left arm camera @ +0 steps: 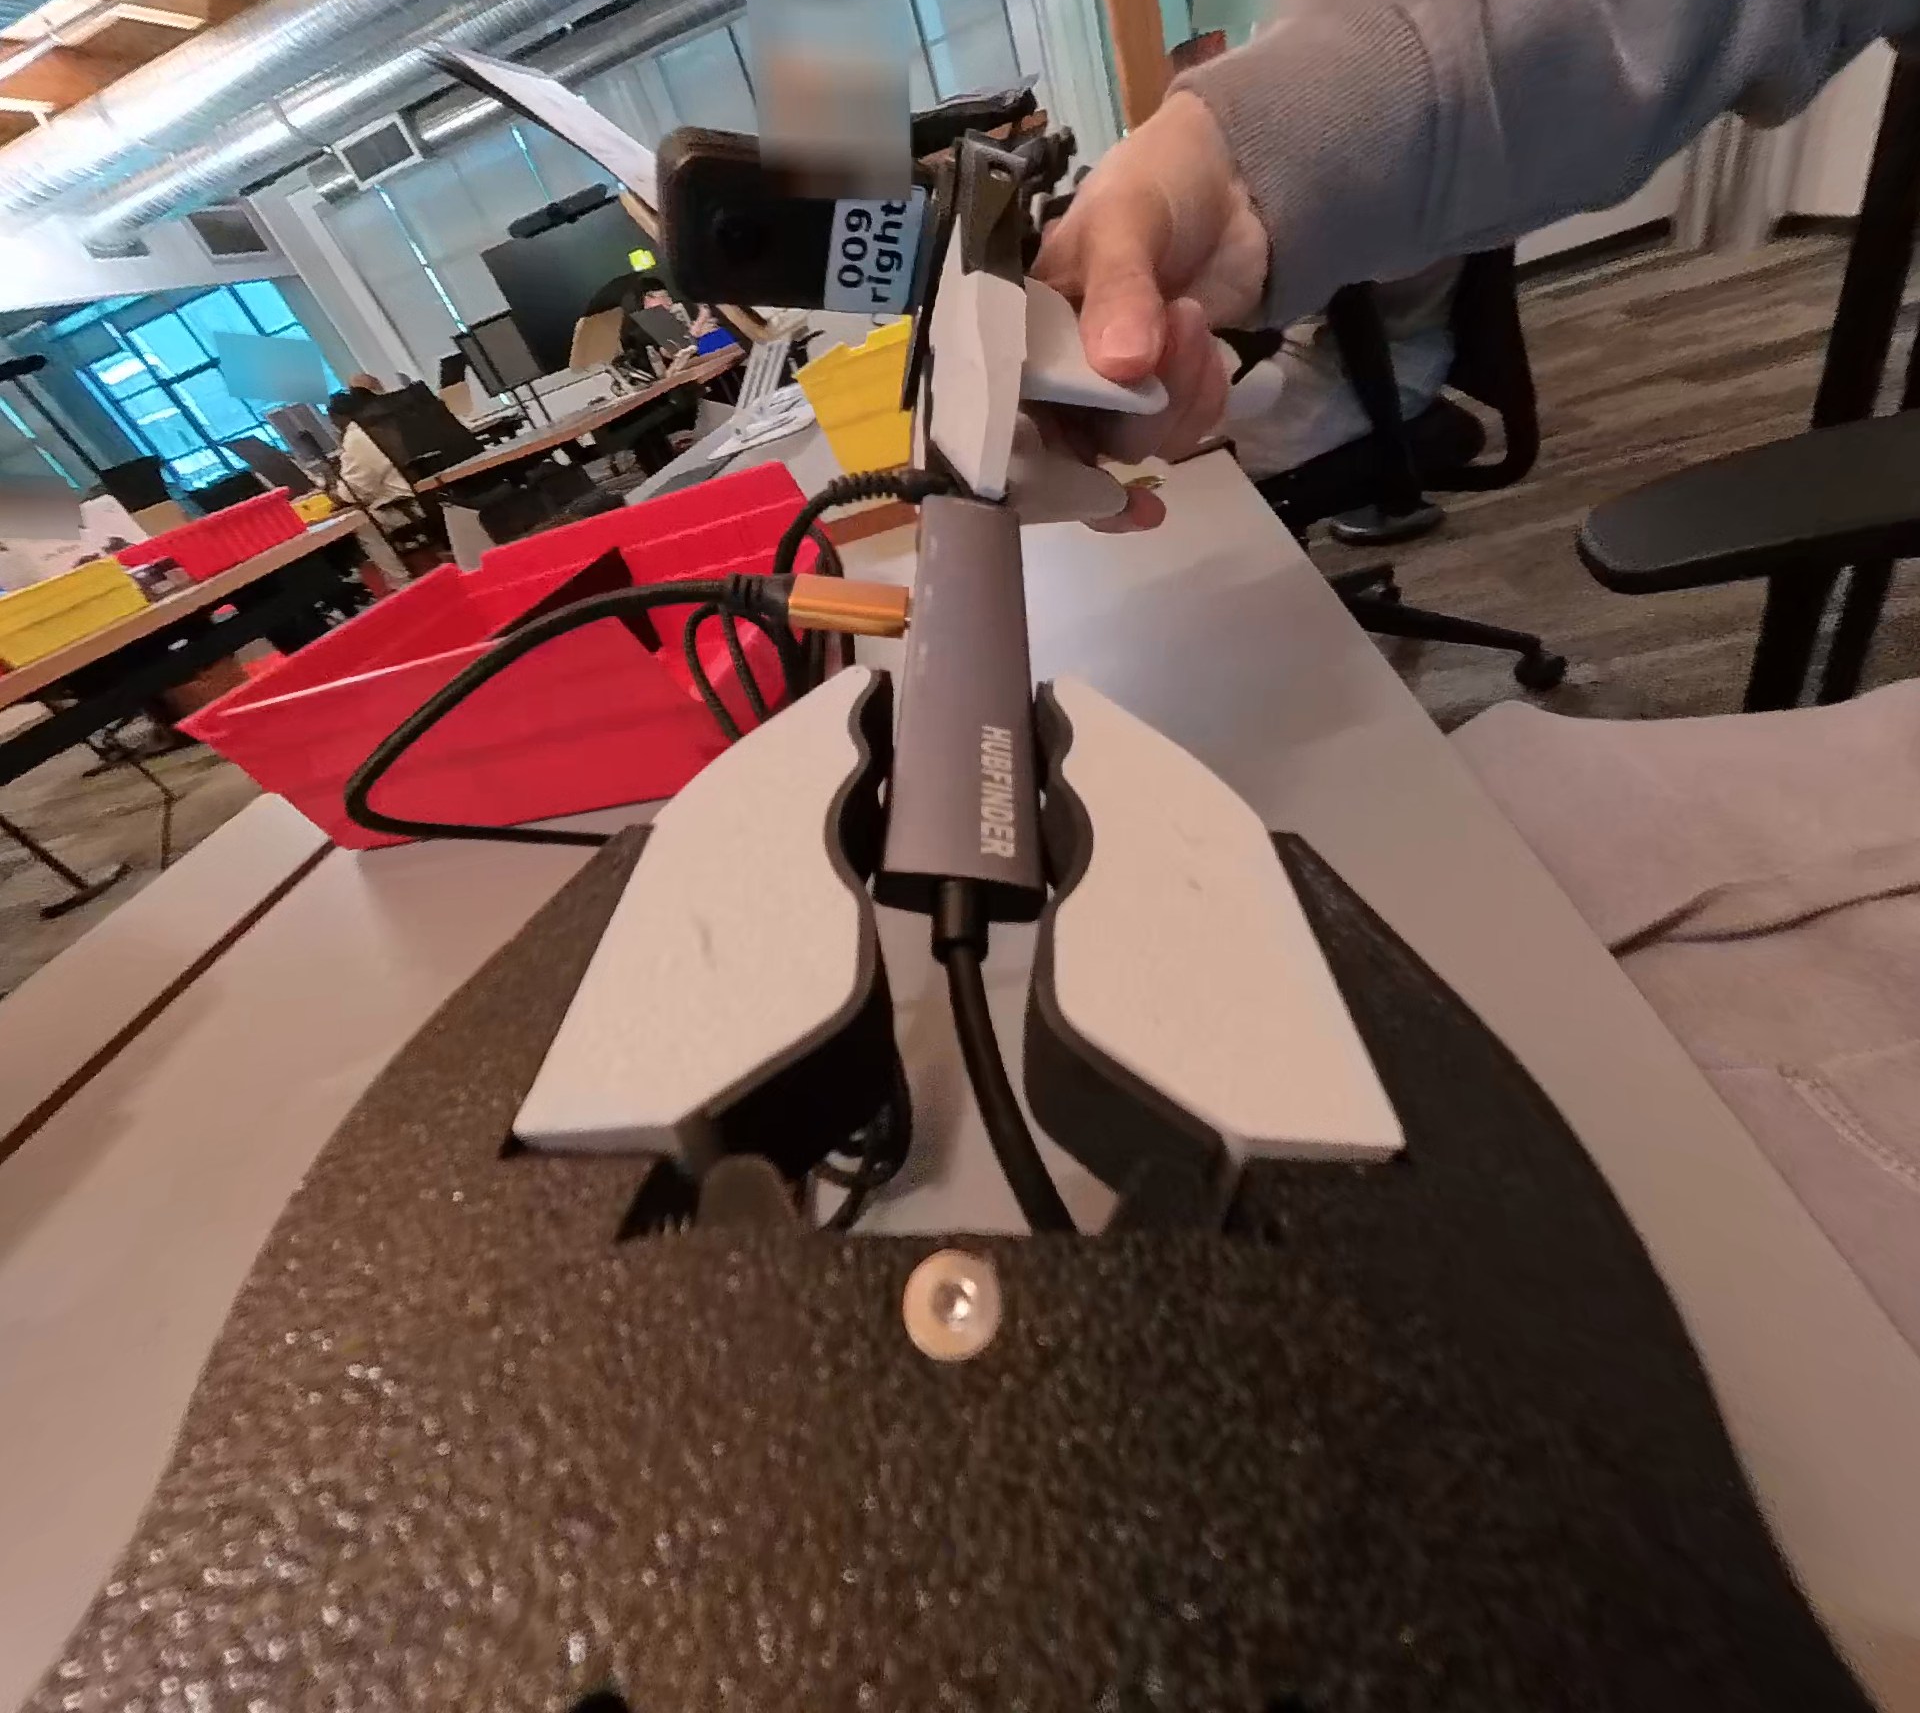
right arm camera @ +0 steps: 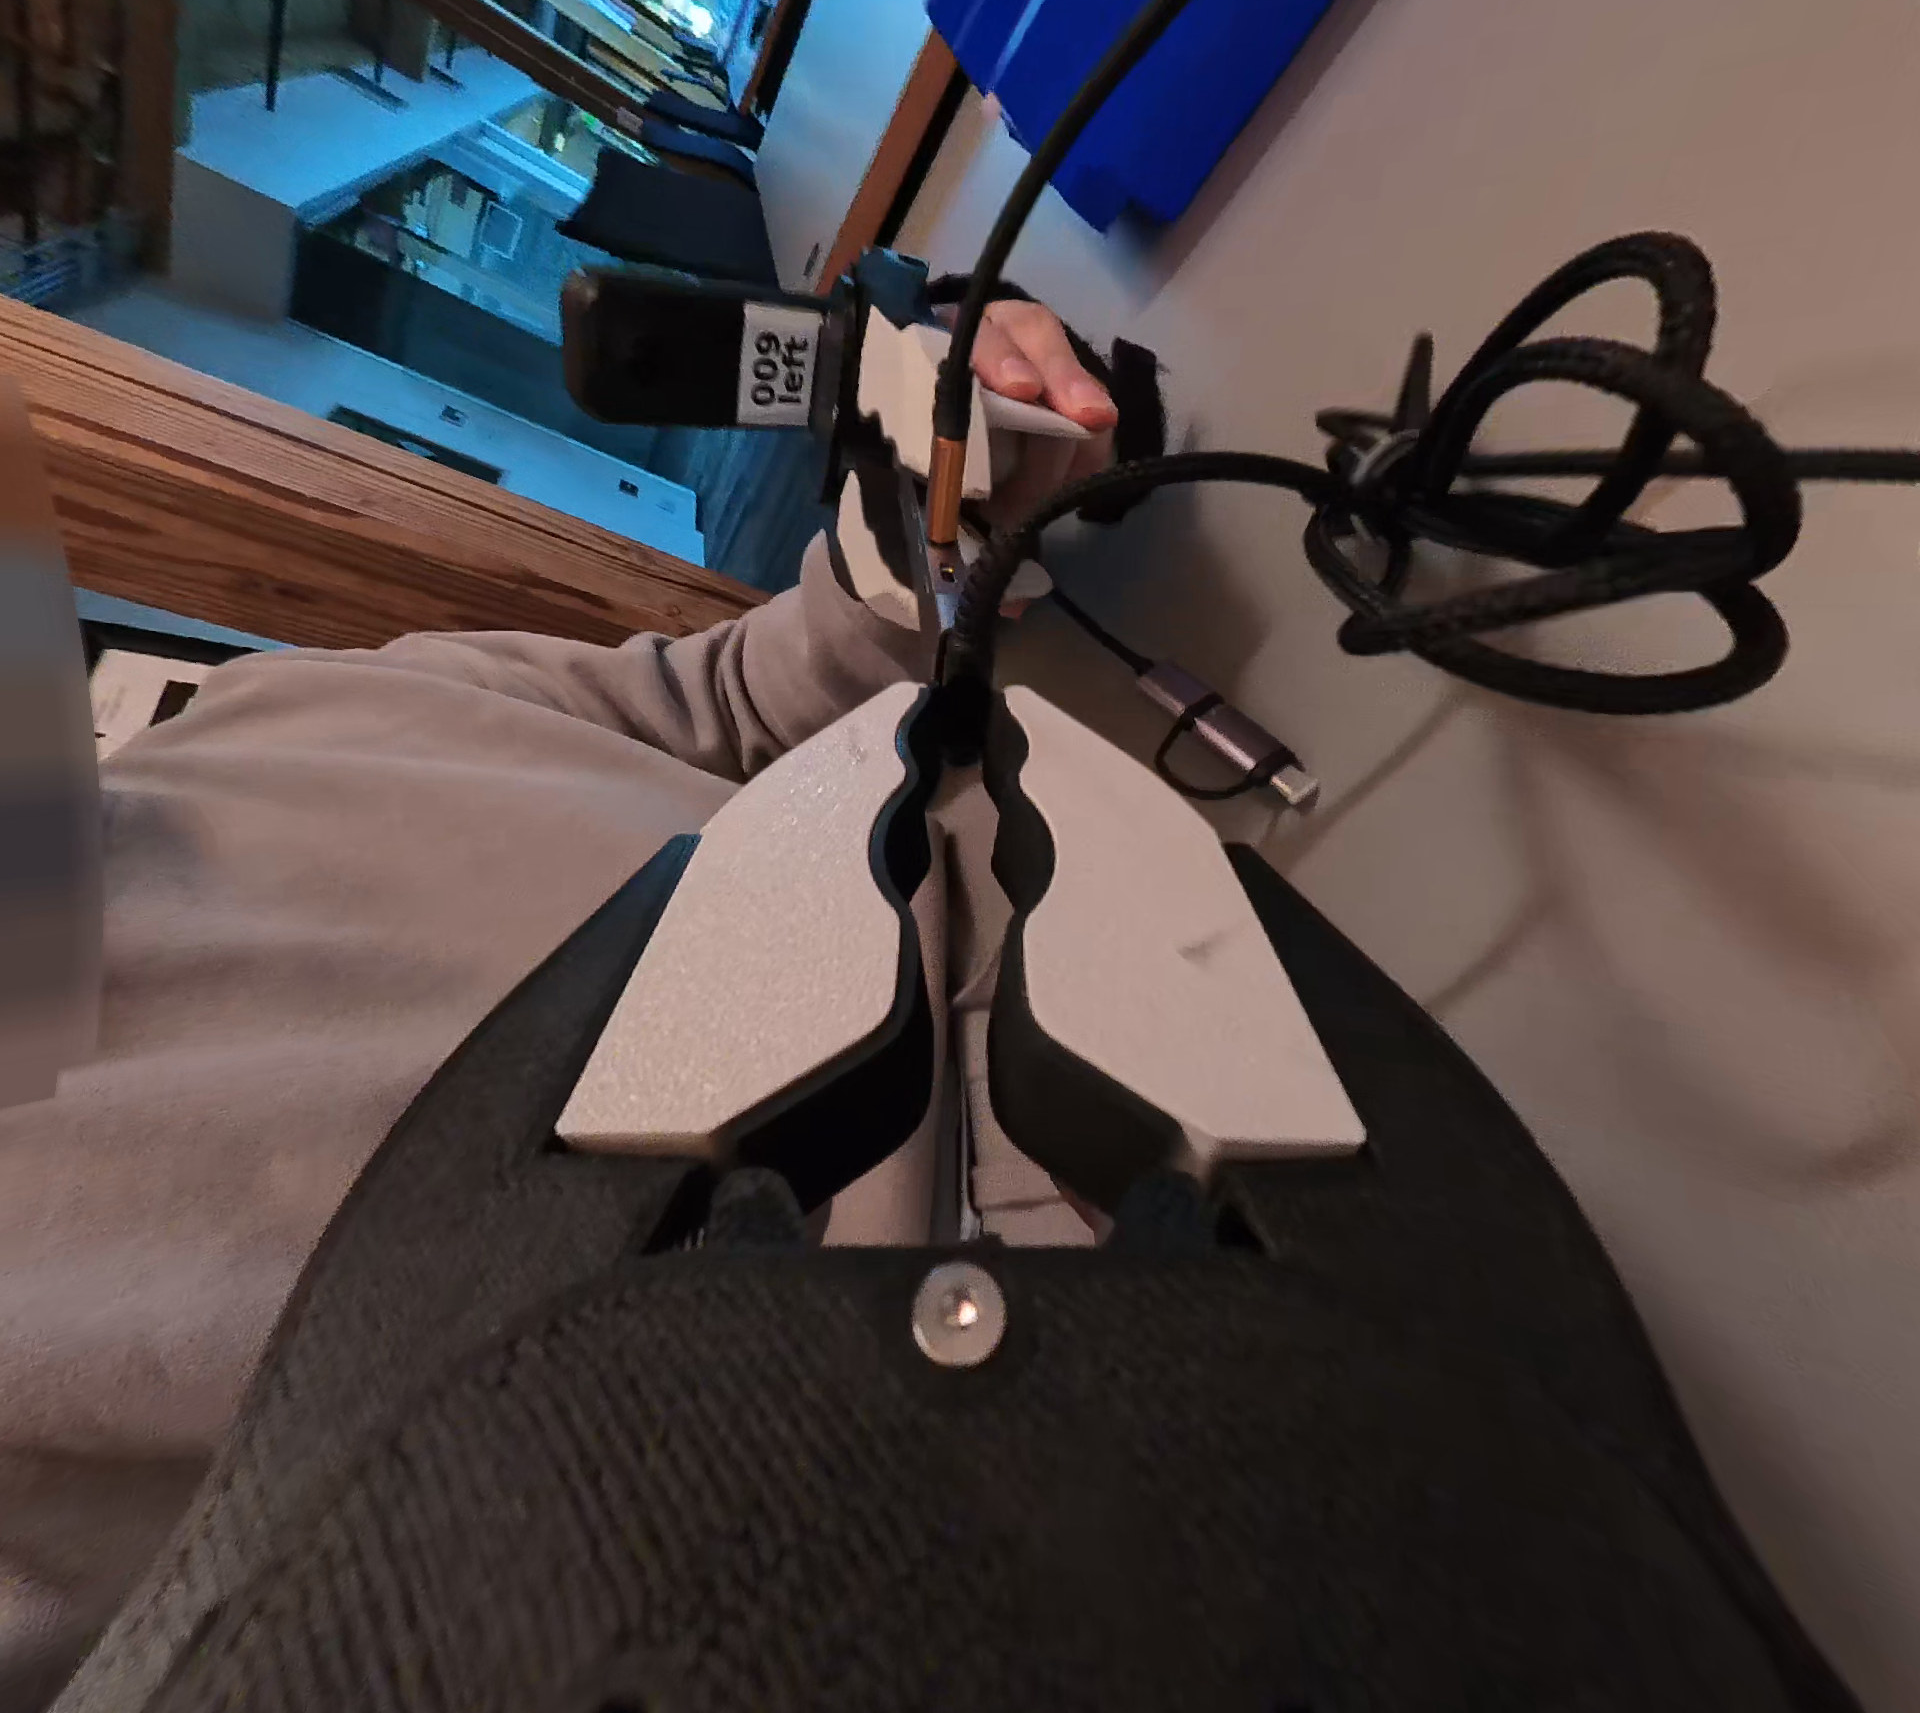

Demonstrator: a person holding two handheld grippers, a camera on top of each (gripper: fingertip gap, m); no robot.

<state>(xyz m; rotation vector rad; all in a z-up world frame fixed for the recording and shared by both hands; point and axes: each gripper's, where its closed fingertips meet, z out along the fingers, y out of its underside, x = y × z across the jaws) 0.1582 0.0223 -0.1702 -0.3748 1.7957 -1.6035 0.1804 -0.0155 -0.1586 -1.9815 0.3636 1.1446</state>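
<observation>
My left gripper (left arm camera: 961, 697) is shut on a grey USB hub (left arm camera: 961, 624) and holds it above the table, pointing away from me. The hub's own black lead (left arm camera: 987, 1040) runs back between the fingers. A copper-coloured plug (left arm camera: 847, 607) on a black cable sits in the hub's left side. My right gripper (right arm camera: 961, 707) is shut on the black plug end of a braided cable (right arm camera: 1143, 479), right at the hub's far end (right arm camera: 940, 583). The right gripper also shows in the left wrist view (left arm camera: 977, 416), and the left gripper in the right wrist view (right arm camera: 914, 468).
A red bin (left arm camera: 499, 707) stands on the pale table (left arm camera: 1195, 624) to the left, with cable loops trailing into it. A blue bin (right arm camera: 1195, 1), a coiled black cable (right arm camera: 1558, 520) and a grey adapter plug (right arm camera: 1236, 728) lie on the table. An office chair (left arm camera: 1766, 520) stands to the right.
</observation>
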